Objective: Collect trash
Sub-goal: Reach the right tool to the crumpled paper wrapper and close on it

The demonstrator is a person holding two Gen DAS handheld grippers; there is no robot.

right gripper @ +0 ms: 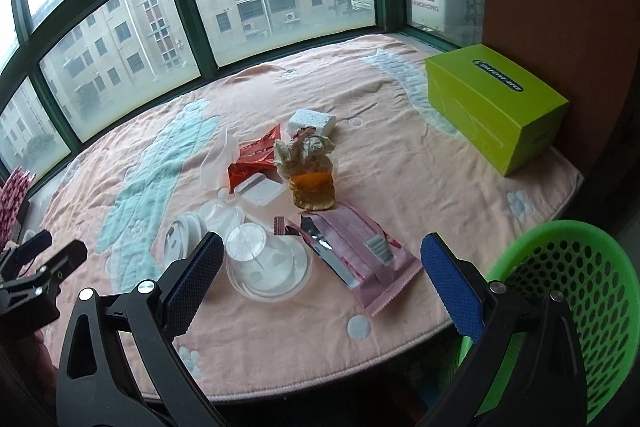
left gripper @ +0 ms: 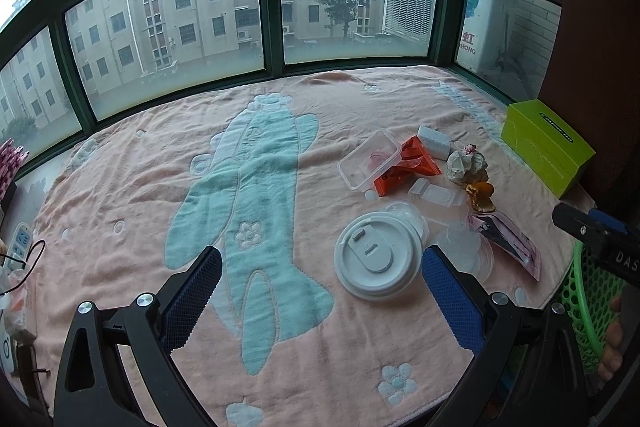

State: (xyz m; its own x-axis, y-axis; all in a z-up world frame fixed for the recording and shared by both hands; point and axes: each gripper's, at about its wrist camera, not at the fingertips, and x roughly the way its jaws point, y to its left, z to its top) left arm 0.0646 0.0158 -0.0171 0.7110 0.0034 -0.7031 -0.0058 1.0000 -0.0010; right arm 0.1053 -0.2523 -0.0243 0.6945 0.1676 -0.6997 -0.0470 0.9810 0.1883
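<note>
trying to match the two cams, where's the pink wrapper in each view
Left wrist: the pink wrapper lies at the right, beyond the gripper's right finger, near the blanket's edge.
Right wrist: the pink wrapper lies in the lower middle, between the two fingers.
Shared landmark: the green box against the wall.

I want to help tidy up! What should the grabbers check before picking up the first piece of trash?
1. Left gripper jaws open, holding nothing: ok.
2. Right gripper jaws open, holding nothing: ok.
3. Green basket close by, beside the table edge: ok.
4. Pink wrapper lies flat in front of the right gripper, nothing on top: ok.
5. White lid sits near the left gripper: ok.
6. Basket has room inside: cannot tell.
</note>
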